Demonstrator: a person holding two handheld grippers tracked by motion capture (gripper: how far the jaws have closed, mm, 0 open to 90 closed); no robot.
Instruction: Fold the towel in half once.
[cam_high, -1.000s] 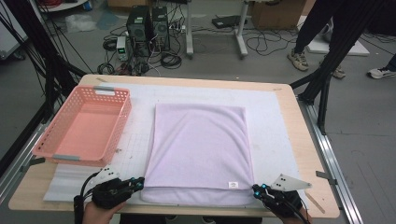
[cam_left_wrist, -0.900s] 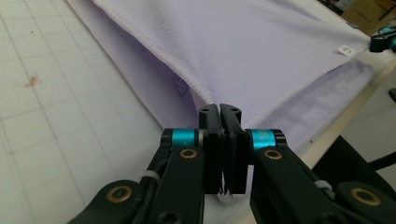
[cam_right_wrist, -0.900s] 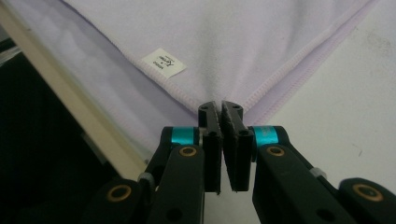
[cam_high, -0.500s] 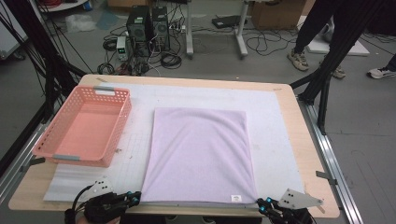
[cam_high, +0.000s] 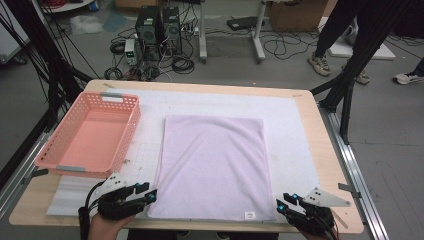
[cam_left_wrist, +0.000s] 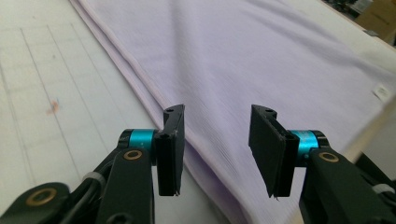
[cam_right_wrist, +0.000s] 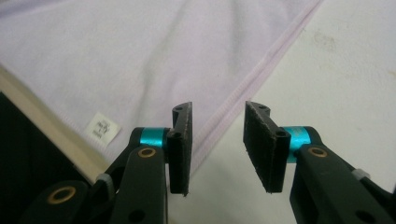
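I am finishing a fold: the lilac towel (cam_high: 212, 167) is lying flat mid-table, its near edge at the front edge. The left gripper (cam_high: 149, 195) and right gripper (cam_high: 281, 205) have just been opening (nothing between the jaws). Next, probably regripping the corners.

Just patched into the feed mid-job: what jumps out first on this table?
The lilac towel lies flat in the middle of the white mat, its small label near the front right corner. The left tongs and right tongs sit at its two near corners; their jaws have just been opening and stand apart with nothing pinched. A salmon-pink basket sits at the table's left side.
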